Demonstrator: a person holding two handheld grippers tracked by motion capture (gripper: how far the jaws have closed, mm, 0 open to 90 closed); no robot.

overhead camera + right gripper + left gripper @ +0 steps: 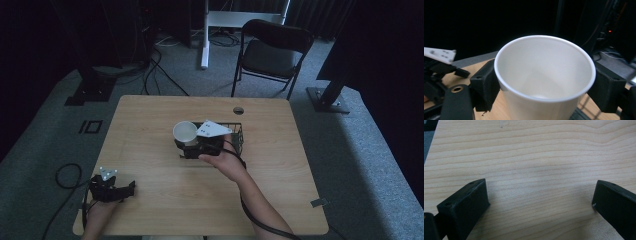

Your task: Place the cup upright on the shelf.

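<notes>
Near the table's middle, my right claw point(192, 145) grips a white cup point(185, 132), one jaw pressed on each side of its wall, mouth up and axis upright, just left of the wire basket point(239, 136). My left claw point(111, 189) rests wide and empty on the table point(150, 115) at the near left corner, well apart, so the right hand is the one placed to move the cup. Any move into the basket would run rightward over its rim, I judge.

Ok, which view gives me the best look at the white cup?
The right gripper view: the white cup sits close up between the fingers, its empty inside visible. The high view shows it small beside the wire basket.
</notes>
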